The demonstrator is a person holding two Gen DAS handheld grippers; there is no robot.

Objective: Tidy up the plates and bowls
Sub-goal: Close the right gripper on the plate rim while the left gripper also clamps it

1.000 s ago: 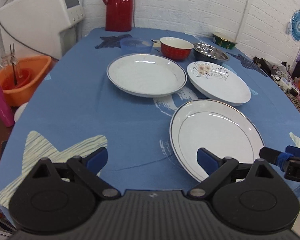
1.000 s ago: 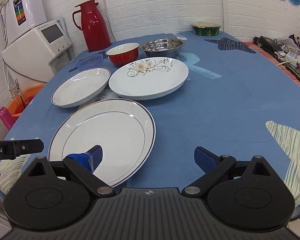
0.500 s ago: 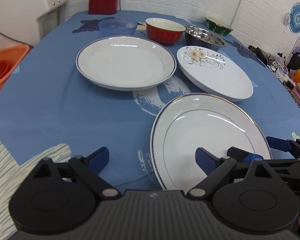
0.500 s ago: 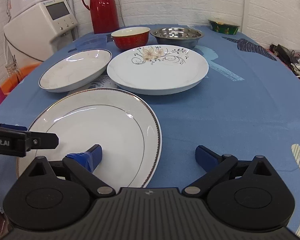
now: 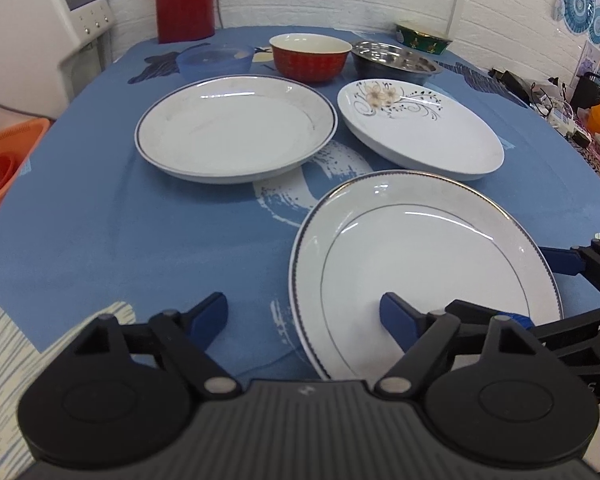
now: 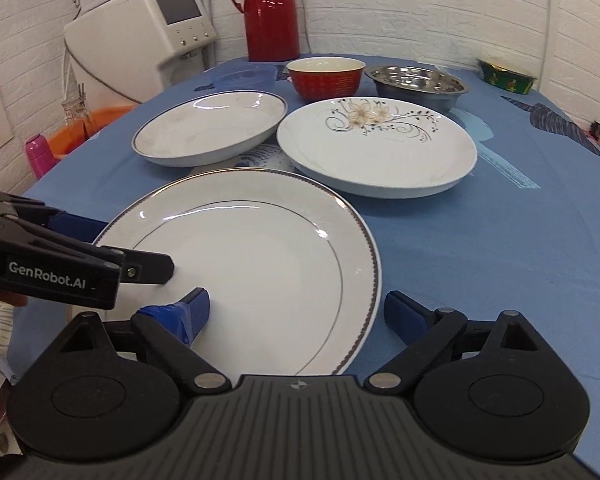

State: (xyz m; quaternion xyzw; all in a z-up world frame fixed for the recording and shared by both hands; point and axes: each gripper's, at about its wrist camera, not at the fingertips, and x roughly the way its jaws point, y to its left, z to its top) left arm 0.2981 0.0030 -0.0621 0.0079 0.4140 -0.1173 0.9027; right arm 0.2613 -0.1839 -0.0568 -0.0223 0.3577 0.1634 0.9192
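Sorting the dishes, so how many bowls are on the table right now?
4. Blue bowl far left, red bowl beside it, steel bowl next, green bowl at the far edge. None looks hidden.

a blue-clothed table (image 6: 500, 240) bears three white plates (image 6: 260, 264), a red bowl (image 6: 326, 76), a steel bowl (image 6: 416, 82) and a red thermos (image 6: 270, 12).

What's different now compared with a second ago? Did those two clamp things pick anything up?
Both came in closer to the near plate. The left hand-held gripper and the right hand-held gripper now each straddle its near rim, one finger over the plate, jaws open. Nothing is gripped or lifted. The plates and bowls have not moved.
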